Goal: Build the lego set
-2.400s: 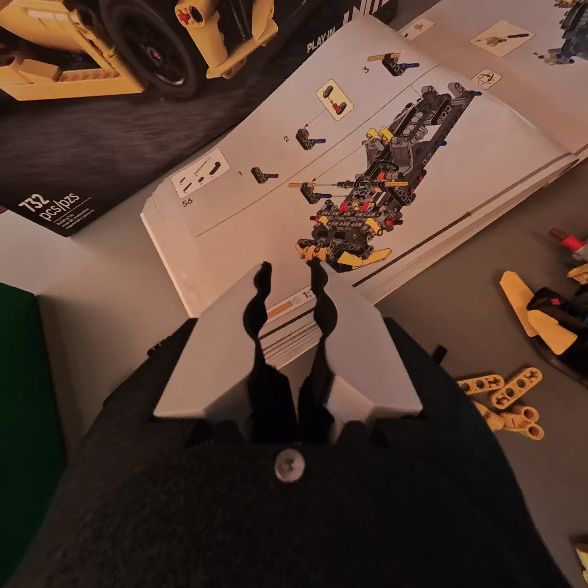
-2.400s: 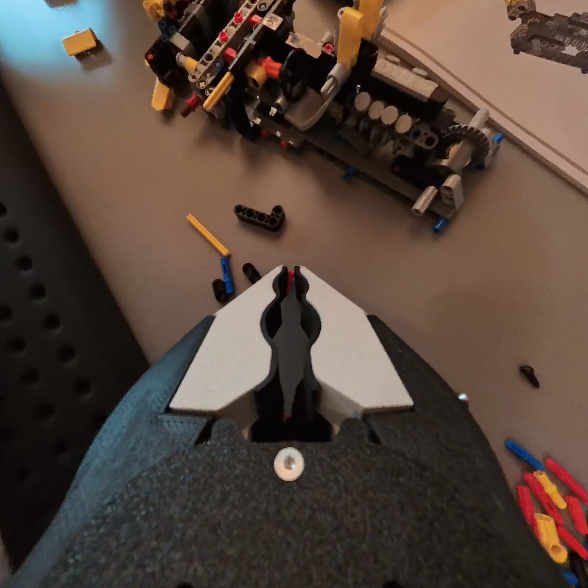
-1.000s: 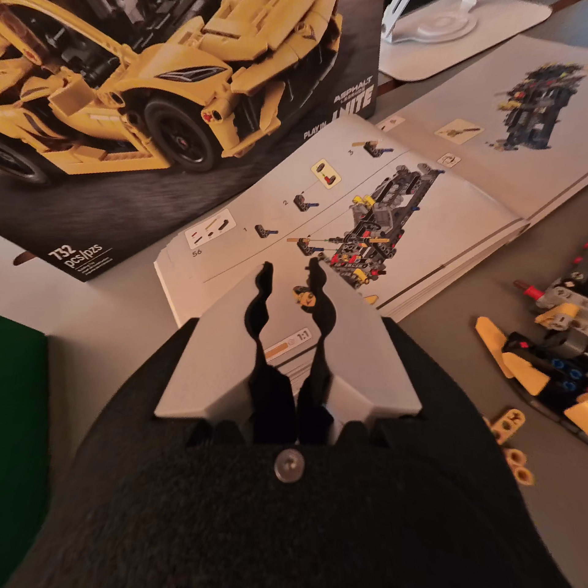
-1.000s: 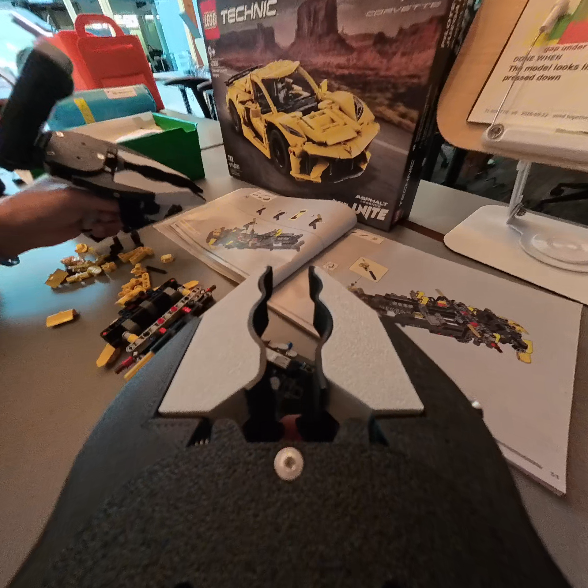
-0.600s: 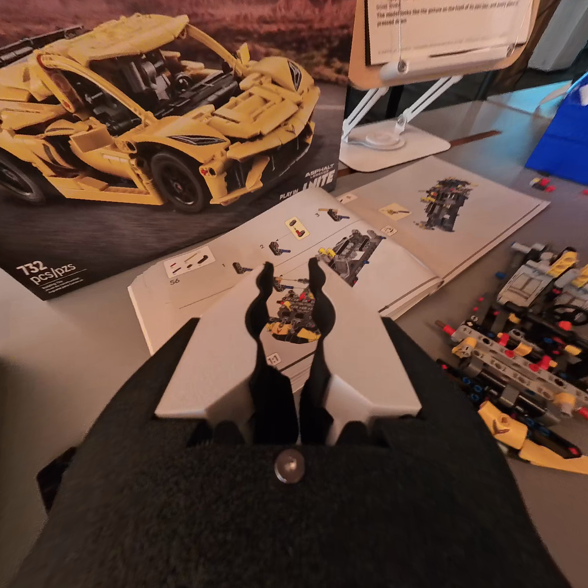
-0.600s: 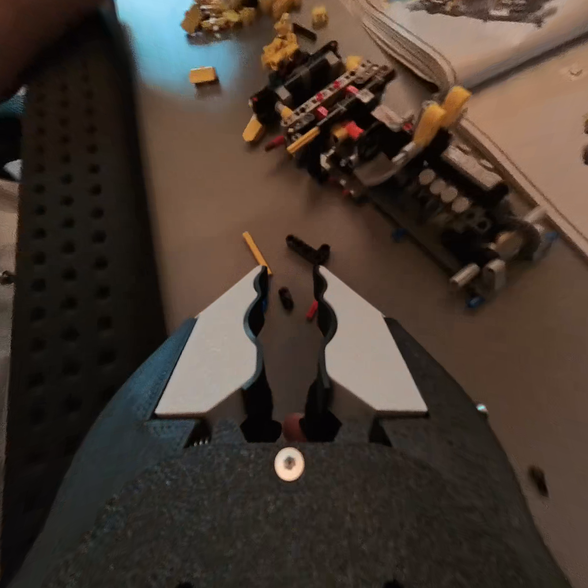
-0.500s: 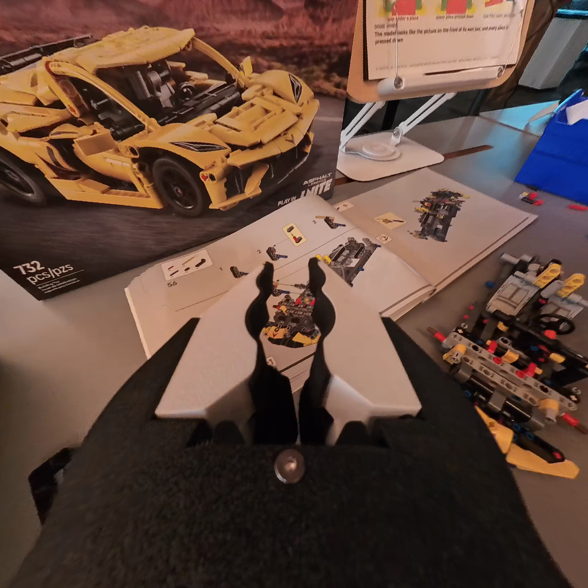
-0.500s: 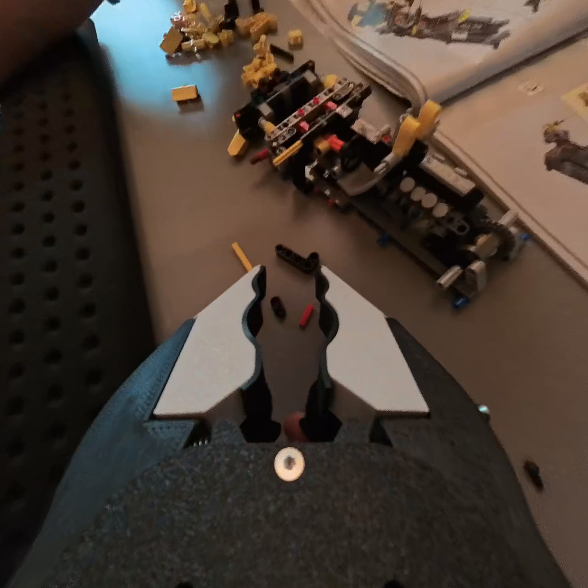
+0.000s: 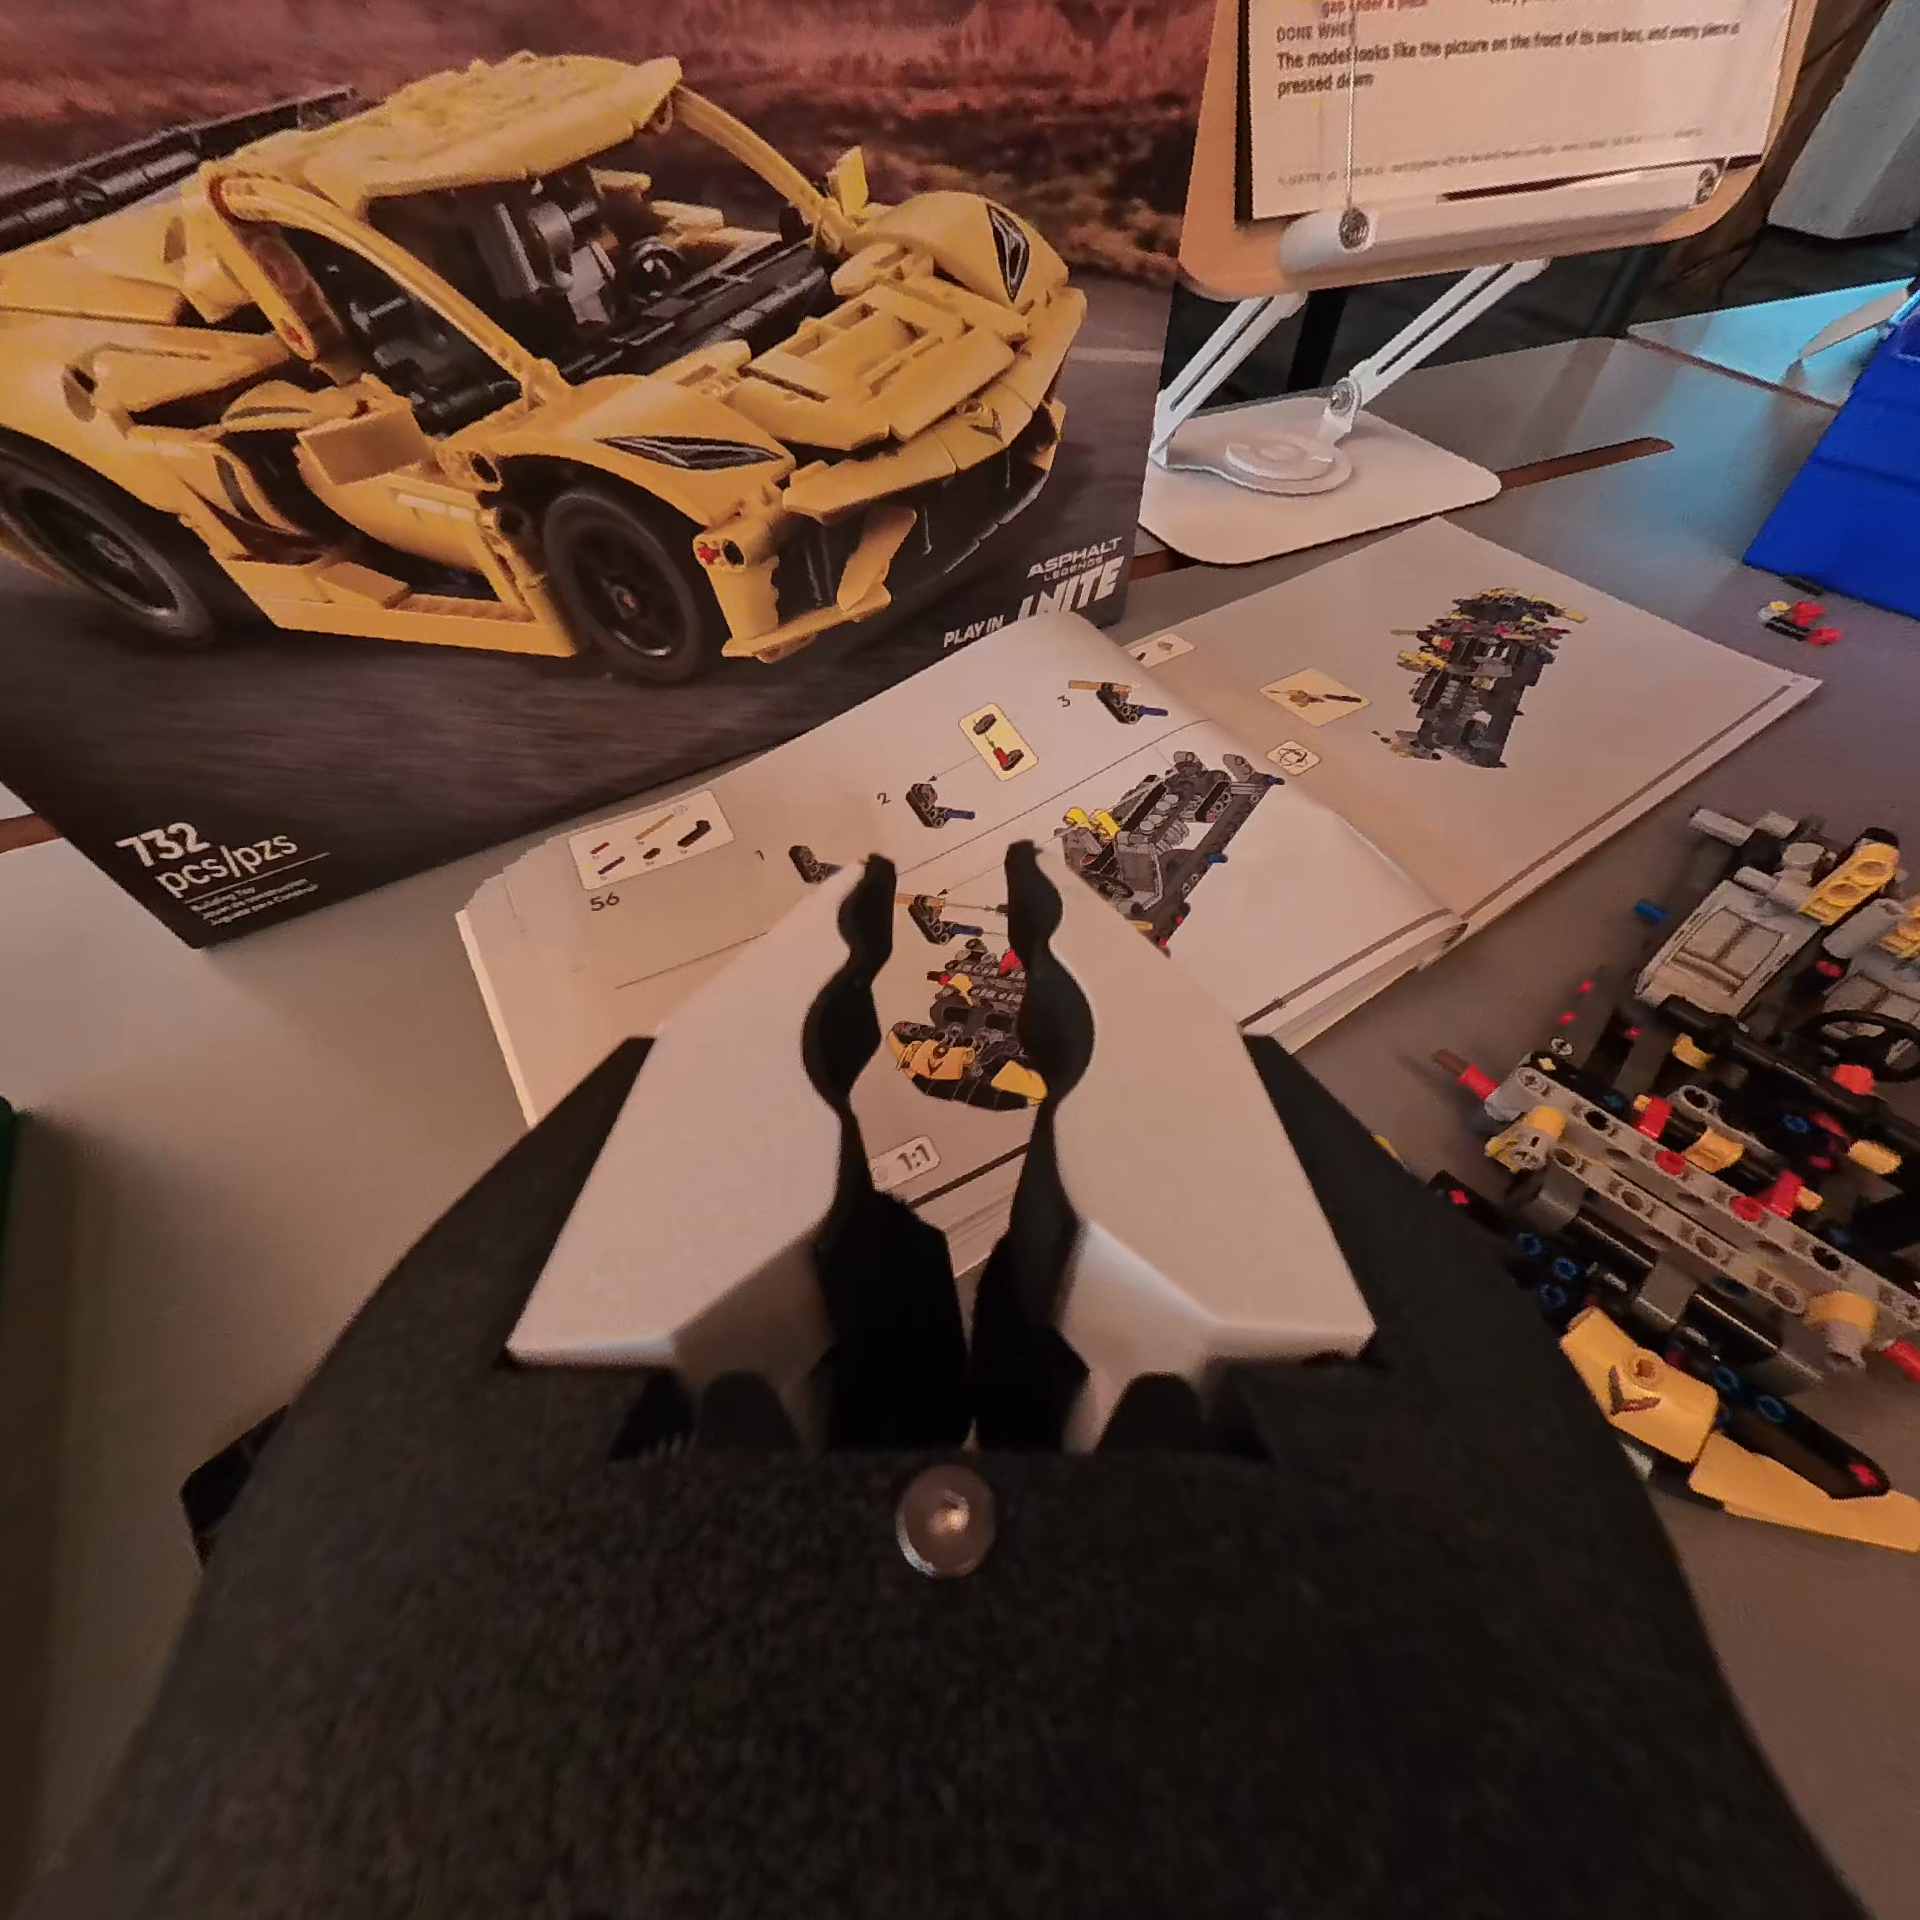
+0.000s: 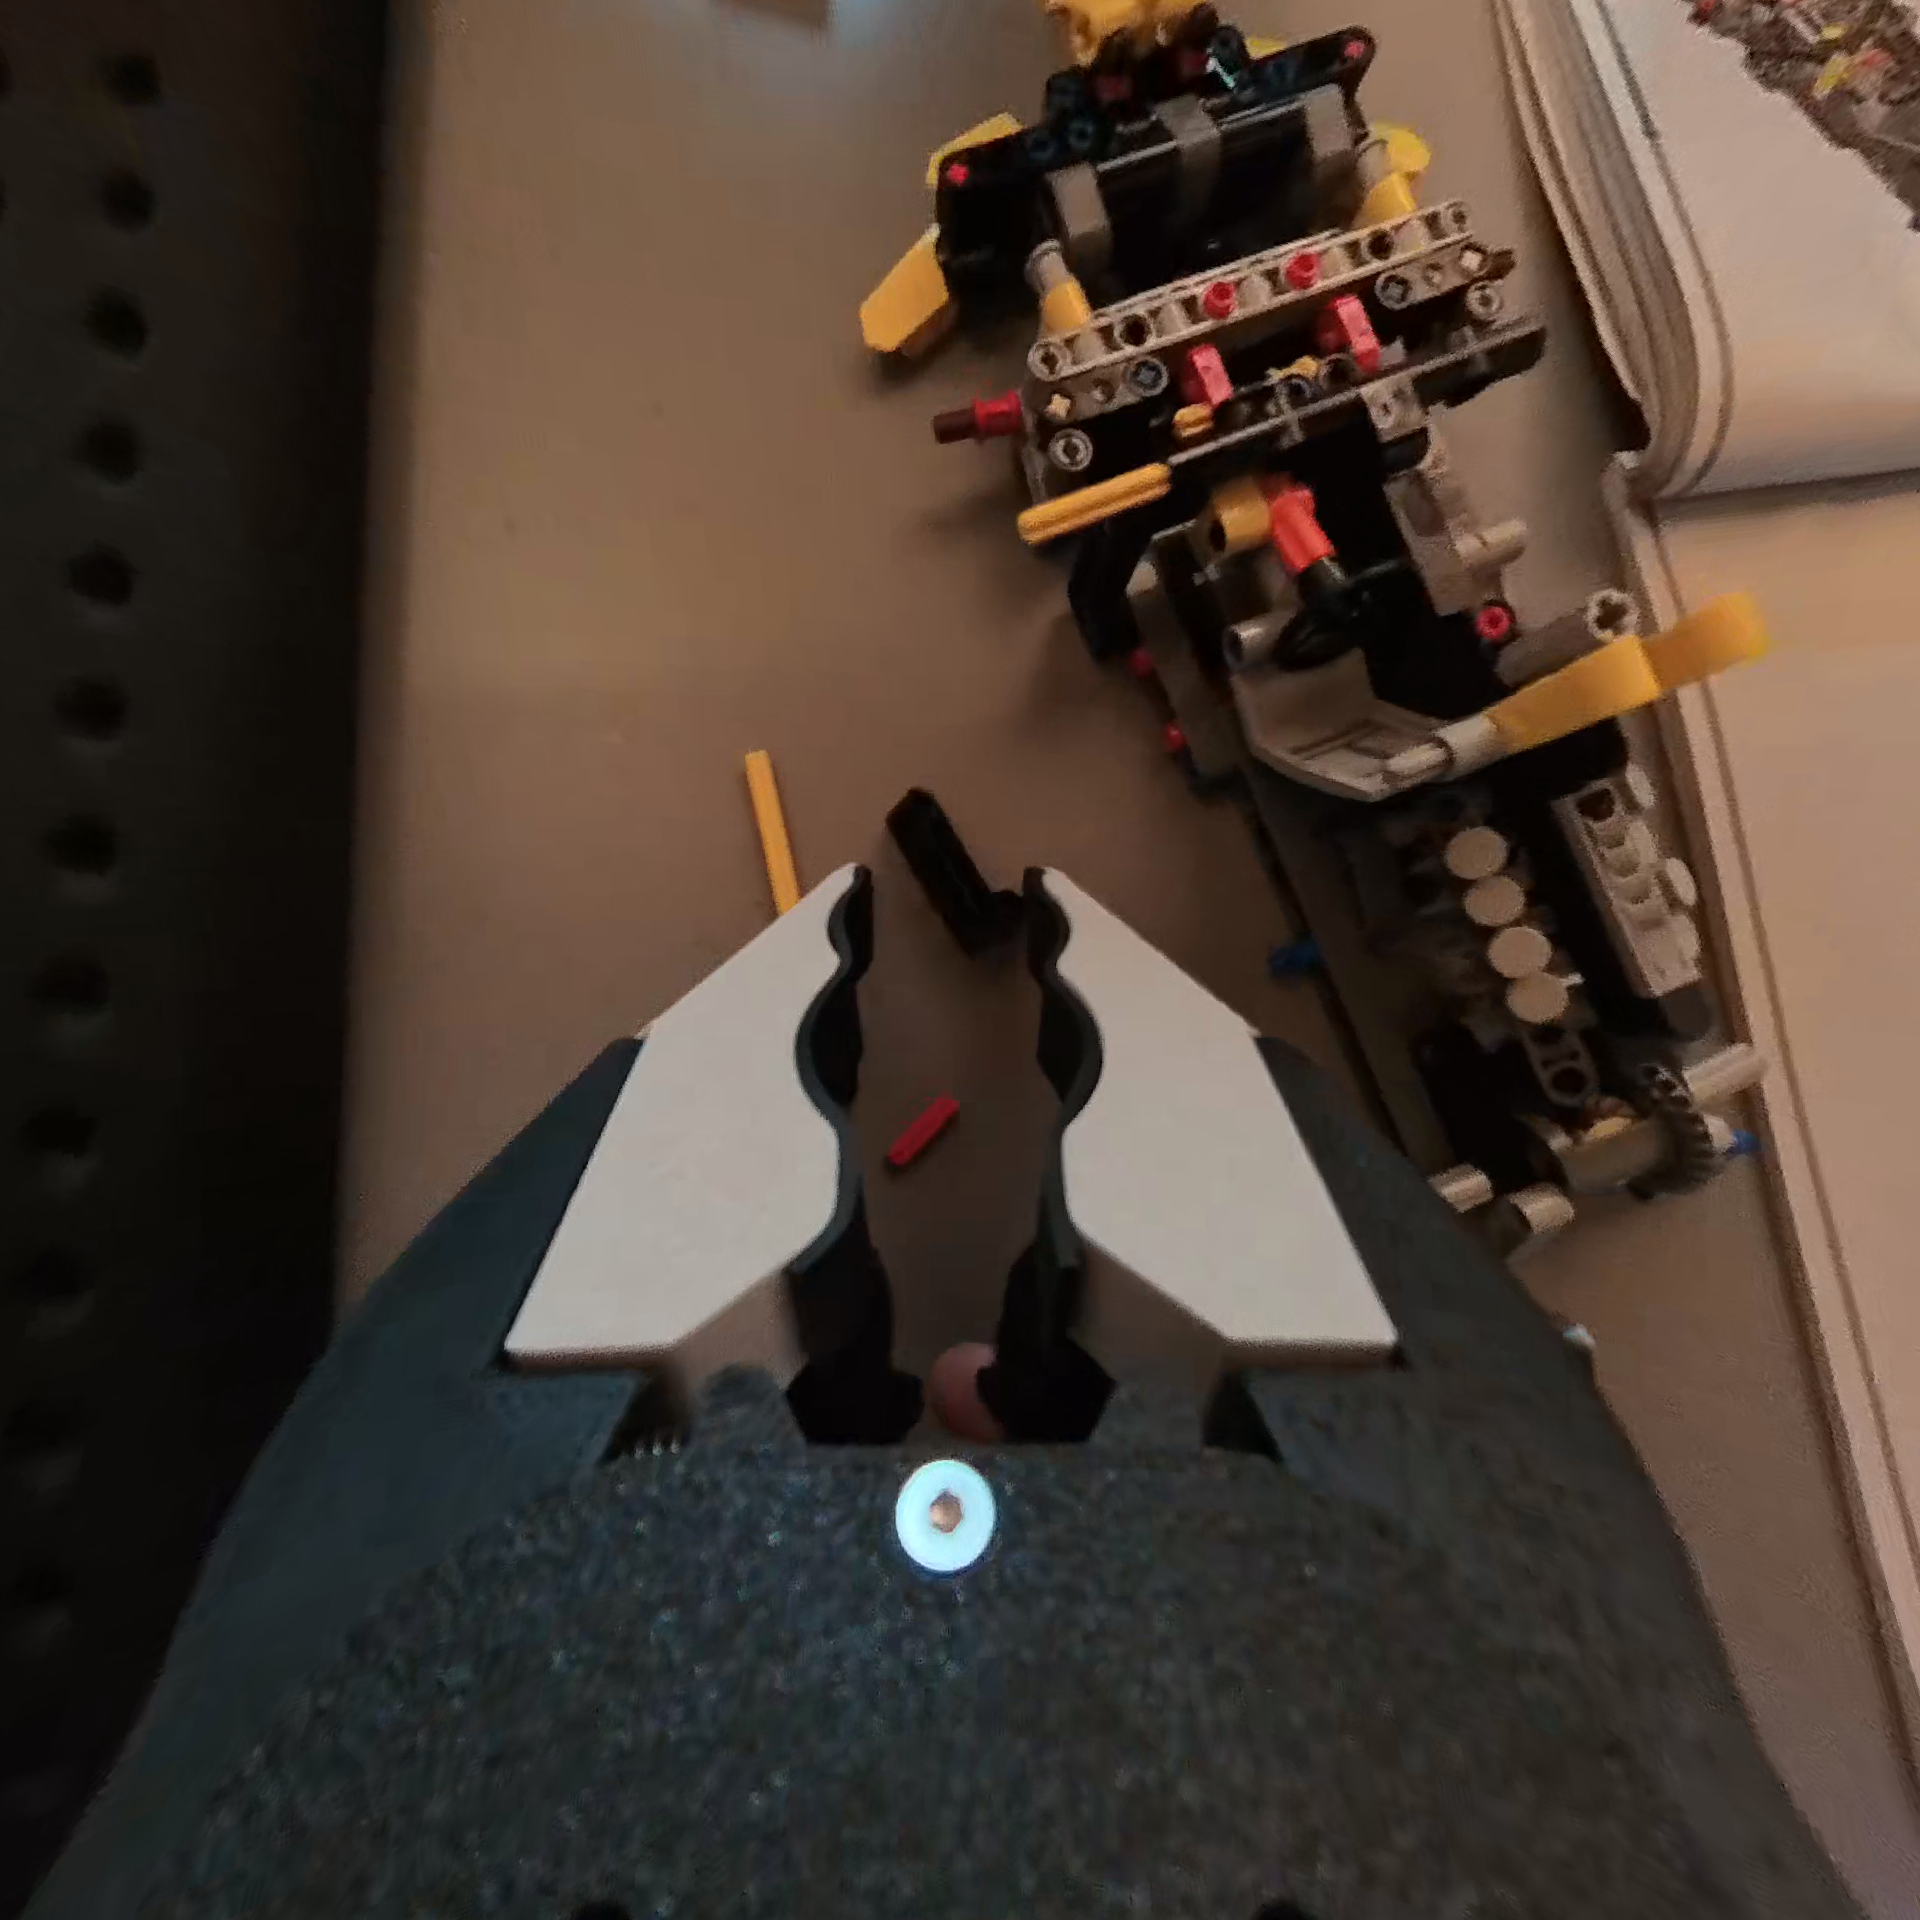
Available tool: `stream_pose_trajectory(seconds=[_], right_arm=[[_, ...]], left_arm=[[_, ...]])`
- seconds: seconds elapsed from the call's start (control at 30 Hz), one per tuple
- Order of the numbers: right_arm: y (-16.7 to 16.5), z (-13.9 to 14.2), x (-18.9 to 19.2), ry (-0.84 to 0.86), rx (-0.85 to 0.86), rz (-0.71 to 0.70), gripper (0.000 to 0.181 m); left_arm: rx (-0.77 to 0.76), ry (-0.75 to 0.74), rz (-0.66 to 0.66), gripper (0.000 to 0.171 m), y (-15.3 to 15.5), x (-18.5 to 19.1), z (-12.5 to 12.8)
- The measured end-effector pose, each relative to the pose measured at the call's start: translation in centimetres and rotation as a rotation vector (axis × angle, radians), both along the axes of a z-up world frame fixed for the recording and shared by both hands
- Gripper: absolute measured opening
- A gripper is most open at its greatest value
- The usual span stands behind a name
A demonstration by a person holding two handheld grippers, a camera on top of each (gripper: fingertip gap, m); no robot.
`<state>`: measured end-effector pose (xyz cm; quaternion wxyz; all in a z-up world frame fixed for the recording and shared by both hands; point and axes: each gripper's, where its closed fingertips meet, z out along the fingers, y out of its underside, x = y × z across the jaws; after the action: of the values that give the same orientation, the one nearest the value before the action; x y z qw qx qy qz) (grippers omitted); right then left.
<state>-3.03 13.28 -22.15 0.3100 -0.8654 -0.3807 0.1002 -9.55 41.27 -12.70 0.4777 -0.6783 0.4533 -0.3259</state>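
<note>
Left wrist view: left hand-held gripper (image 9: pixel 951 873) spread, nothing between its fingers, hovering over the open instruction booklet (image 9: pixel 1351 831) on the grey counter (image 9: pixel 260 1039). Set box (image 9: pixel 520 416) with yellow car picture stands behind the booklet. White document stand (image 9: pixel 1309 478) behind right. Partly built lego chassis (image 9: pixel 1745 1122) lies right of the booklet, black and grey beams with red and yellow pins; blue bin (image 9: pixel 1860 488) at far right edge.

Right wrist view: right hand-held gripper (image 10: pixel 945 883) spread, empty, pointing down at the counter (image 10: pixel 623 520). Small red pin (image 10: pixel 922 1129) lies on the counter between the fingers, not touching them. Black L-shaped beam (image 10: pixel 940 868) just ahead of the fingertips, thin yellow axle (image 10: pixel 771 826) beside the left finger. Lego chassis (image 10: pixel 1299 468) lies ahead right, alongside the booklet (image 10: pixel 1766 312) edge. Dark perforated panel (image 10: pixel 156 727) at left.
</note>
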Motion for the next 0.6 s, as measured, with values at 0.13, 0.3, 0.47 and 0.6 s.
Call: stream_pose_trajectory(seconds=[0.13,0.3,0.47,0.6], right_arm=[[-0.3,-0.1,-0.2,-0.005,-0.030,0.012,0.014],[0.2,0.0,0.7,-0.025,-0.056,-0.074,0.007],[5.0,7.2,1.4,0.194,0.293,-0.305,0.007],[8.0,11.5,1.6,0.114,0.651,-0.382,0.007]], left_arm=[[-0.003,0.008,-0.001,0.019,0.0,0.0,-0.1],[0.008,0.035,-0.017,0.019,-0.4,0.3,-0.5],[-0.057,-0.063,-0.181,0.021,-4.2,2.1,0.9],[-0.347,-0.254,-0.526,0.035,-11.8,4.1,3.7]])
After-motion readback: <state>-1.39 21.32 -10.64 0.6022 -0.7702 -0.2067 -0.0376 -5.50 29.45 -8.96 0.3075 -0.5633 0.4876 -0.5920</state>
